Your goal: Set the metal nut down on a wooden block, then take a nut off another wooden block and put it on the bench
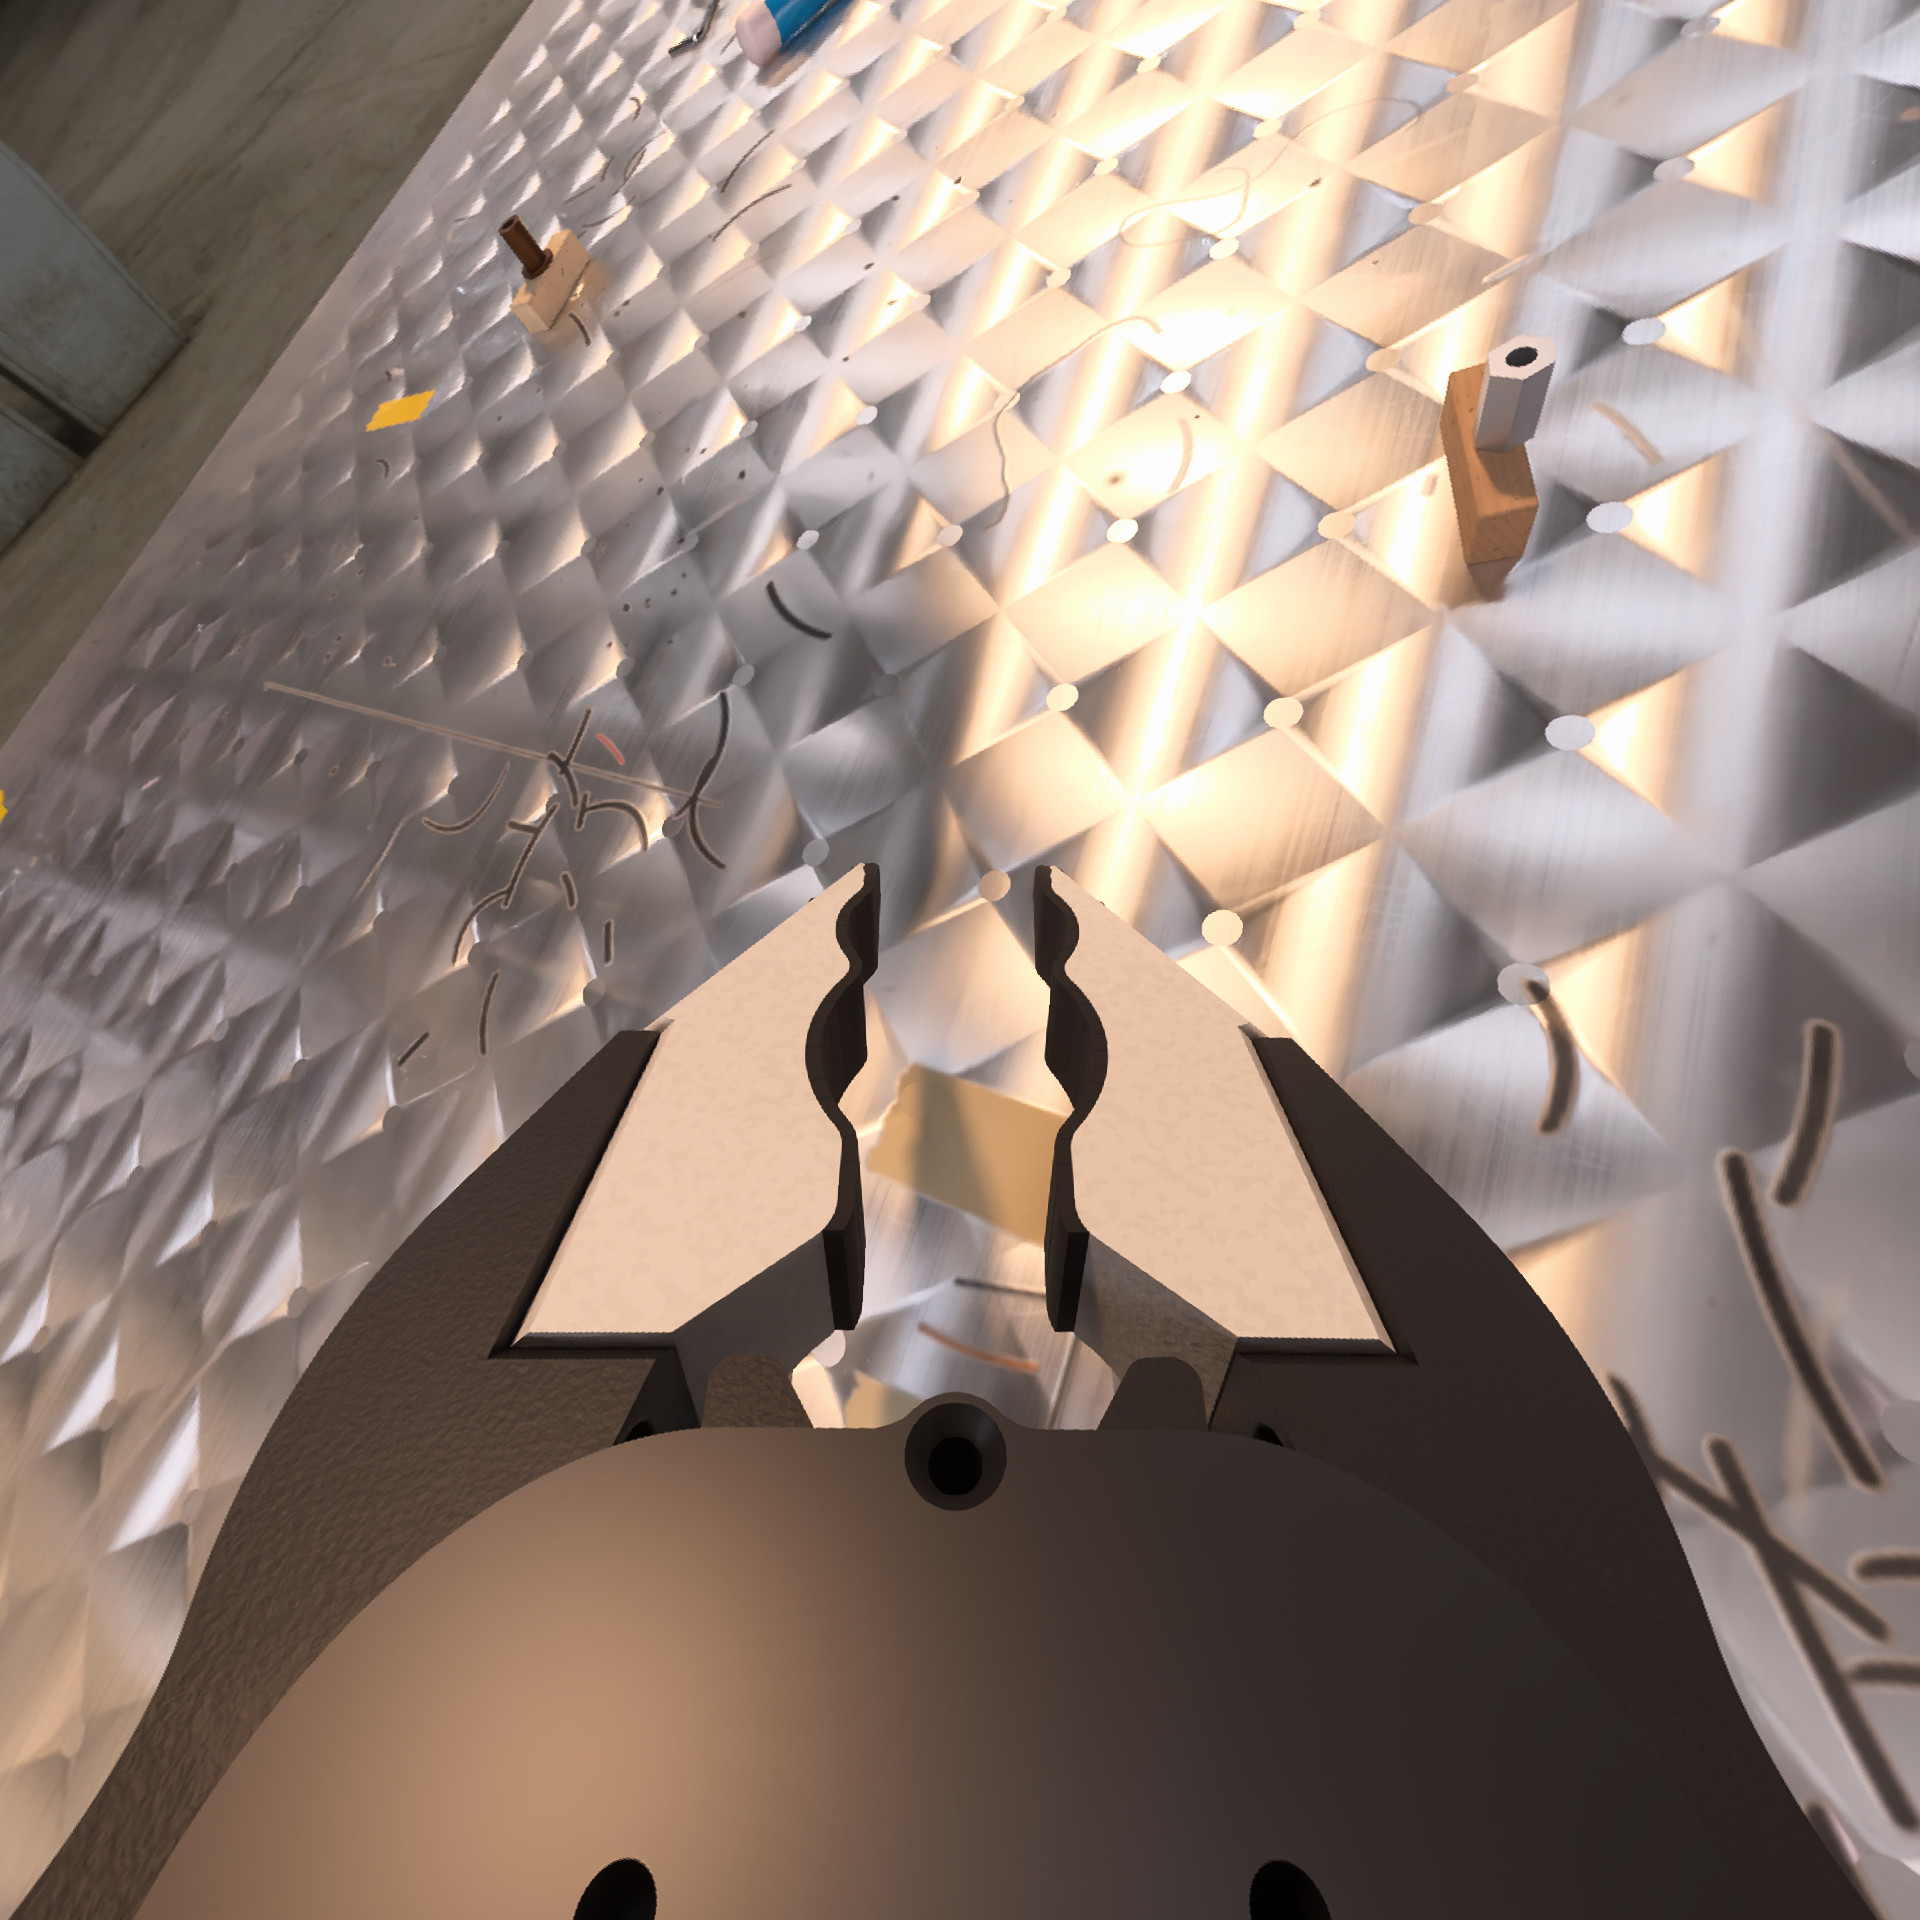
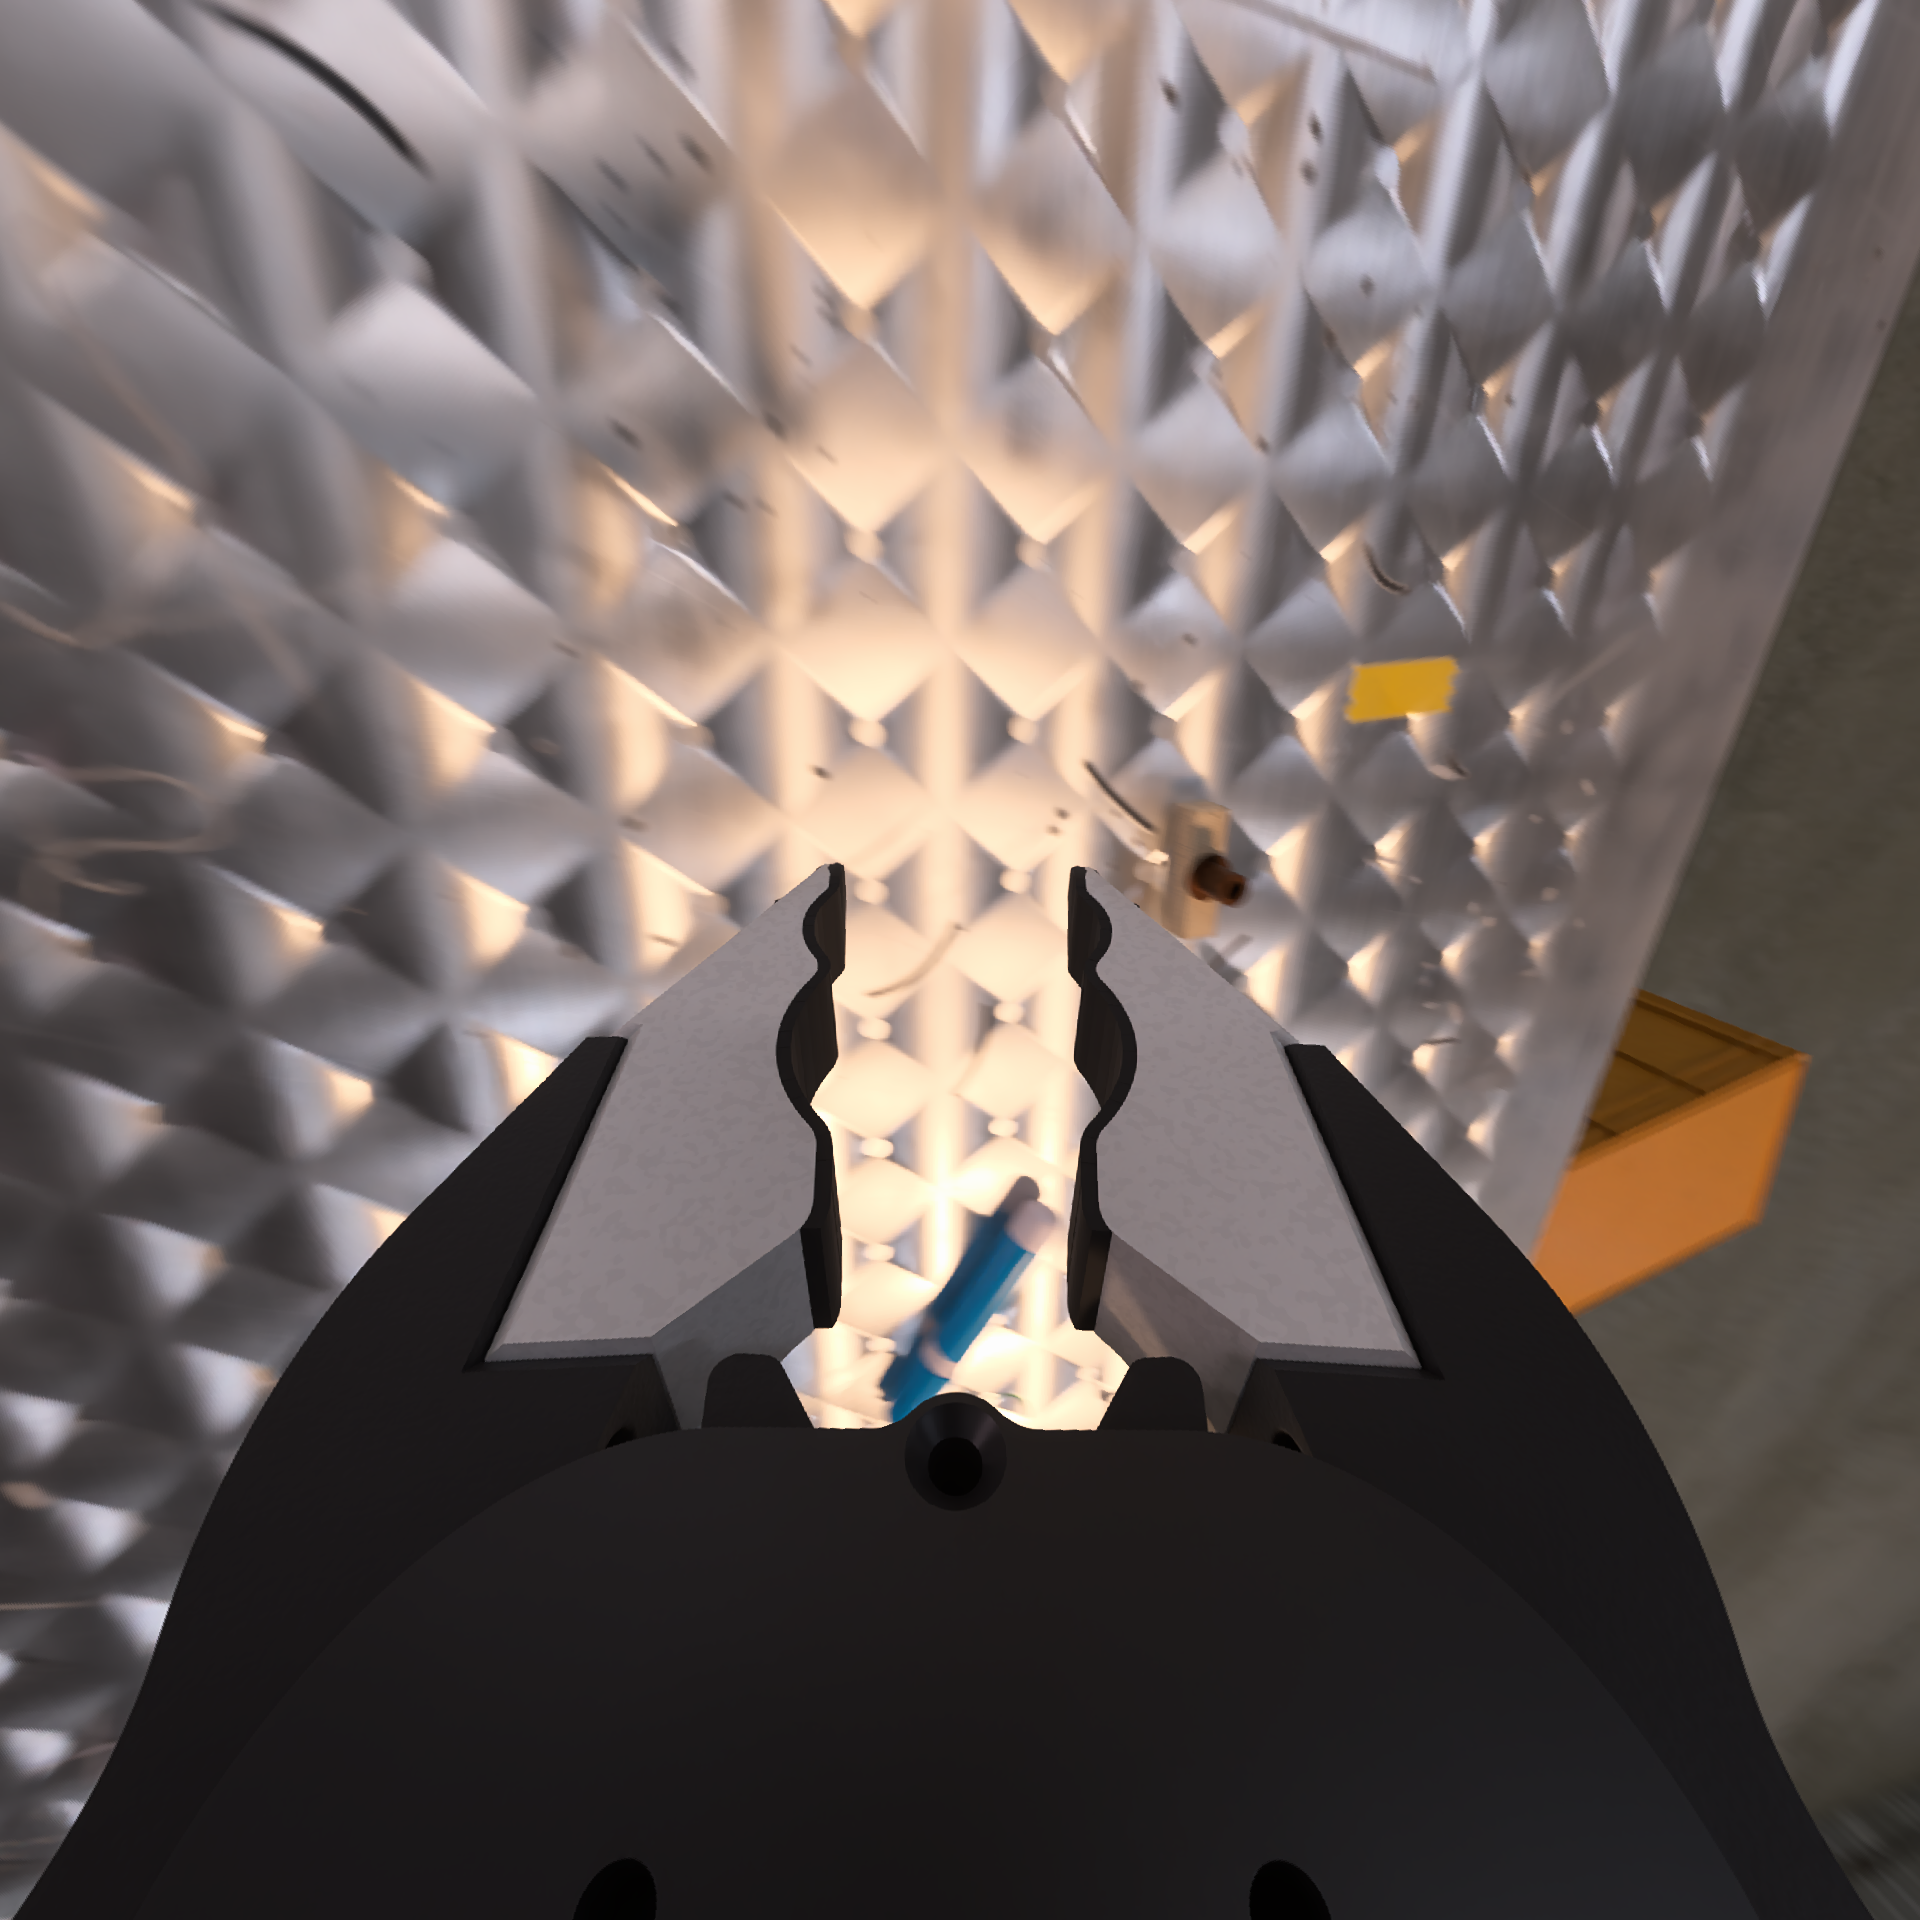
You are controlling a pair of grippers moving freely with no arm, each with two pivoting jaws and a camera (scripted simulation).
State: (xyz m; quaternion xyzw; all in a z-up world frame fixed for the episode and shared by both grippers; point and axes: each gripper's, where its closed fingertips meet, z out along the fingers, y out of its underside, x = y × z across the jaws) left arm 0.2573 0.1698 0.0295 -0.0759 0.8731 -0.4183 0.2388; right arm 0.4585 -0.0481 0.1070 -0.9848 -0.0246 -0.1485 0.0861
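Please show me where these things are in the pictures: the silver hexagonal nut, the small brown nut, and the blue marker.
silver hexagonal nut point(image 1: 1515, 405): left wrist view, on its side face.
small brown nut point(image 1: 523, 247): left wrist view, on its shaft.
blue marker point(image 2: 971, 1294): right wrist view, on its blue barrel.

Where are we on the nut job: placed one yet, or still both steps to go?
Likely step one is done: a silver nut stands on the darker wooden block. Nothing is in hand: left gripper and right gripper are open and empty. Left: lift the brown nut off the pale block onto the bench.
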